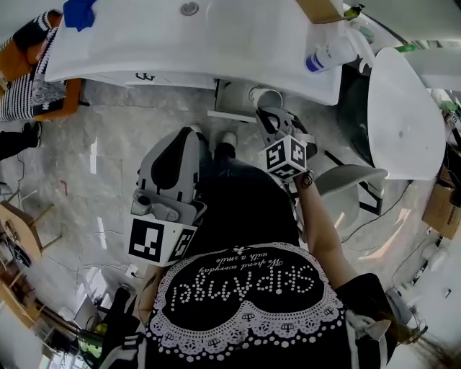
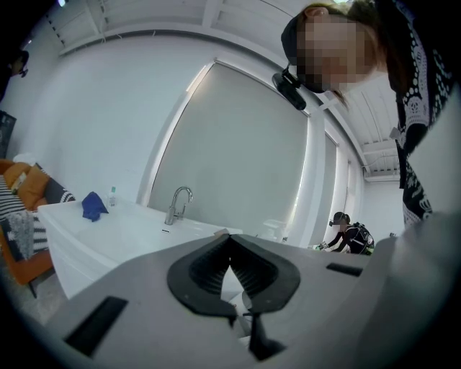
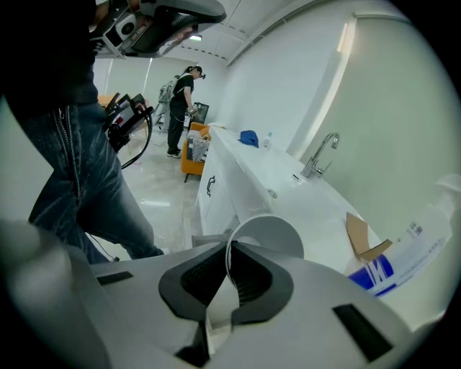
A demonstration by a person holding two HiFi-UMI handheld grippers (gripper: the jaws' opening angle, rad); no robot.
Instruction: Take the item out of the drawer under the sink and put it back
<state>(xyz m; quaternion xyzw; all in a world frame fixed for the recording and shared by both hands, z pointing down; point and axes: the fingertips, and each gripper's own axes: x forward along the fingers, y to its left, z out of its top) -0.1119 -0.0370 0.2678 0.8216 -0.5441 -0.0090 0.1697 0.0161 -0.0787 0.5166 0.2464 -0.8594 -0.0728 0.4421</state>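
**Right claw clamped on a white cup at the vanity**

Right claw [image 3: 227, 252] grips the white cup [image 3: 270, 234] by its rim, with one pad inside the mouth and one outside, so the jaws stand only the thickness of the wall apart; the cup lies on its side in the grip, its open mouth facing back toward the claw's camera. From the head view the same claw [image 1: 268, 115] points down and away from the person, and the cup [image 1: 268, 97] juts from its tips just below the front edge of the sink counter [image 1: 144, 43]; the drawer [image 1: 232, 104] stands pulled out under that edge, just to the left of the cup; whether the cup is inside it or only beside it I cannot tell.

Left claw [image 2: 230, 241] has its tips pressed together with nothing between them; in the head view it [image 1: 191, 133] is held well apart from the cup, nearer the person's body. On the counter sit a faucet [image 3: 320, 155], a blue cloth [image 1: 79, 13] and a spray bottle [image 1: 328, 56].
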